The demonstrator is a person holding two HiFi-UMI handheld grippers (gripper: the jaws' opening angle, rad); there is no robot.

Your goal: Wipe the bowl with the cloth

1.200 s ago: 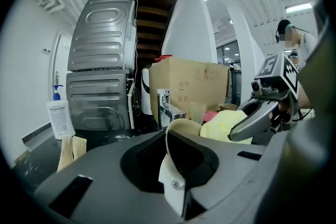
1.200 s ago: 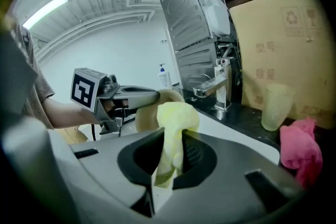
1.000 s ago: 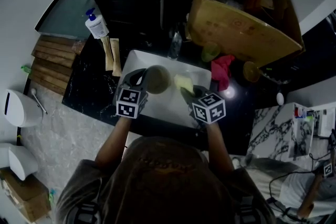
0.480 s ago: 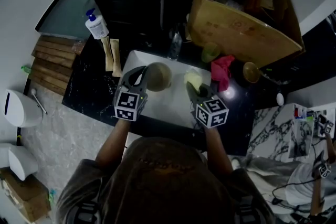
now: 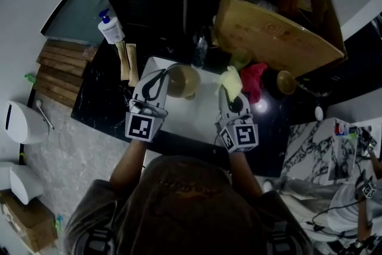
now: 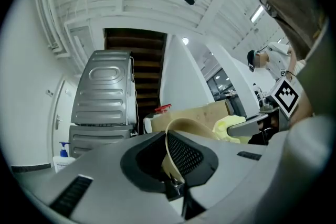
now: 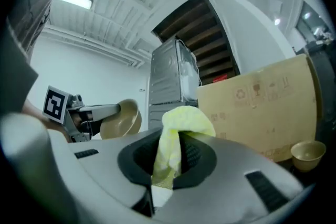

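Observation:
My left gripper [image 5: 162,79] is shut on the rim of a tan bowl [image 5: 183,81], held above the white sink [image 5: 179,118]. In the left gripper view the bowl's rim [image 6: 185,126] curves up between the jaws. My right gripper [image 5: 230,90] is shut on a yellow-green cloth [image 5: 231,79], held apart from the bowl, to its right. The right gripper view has the cloth [image 7: 176,139] bunched between the jaws, and the bowl [image 7: 122,119] and the left gripper [image 7: 116,109] at its left.
A large cardboard box [image 5: 276,21] stands behind the sink. A red rag [image 5: 255,79] and a second small bowl [image 5: 286,82] lie on the black counter at right. A soap dispenser [image 5: 110,27] and wooden boards [image 5: 58,71] are at left.
Both grippers have risen and tilted upward. The right gripper has drawn the cloth to the right, away from the bowl; the bowl has lifted slightly.

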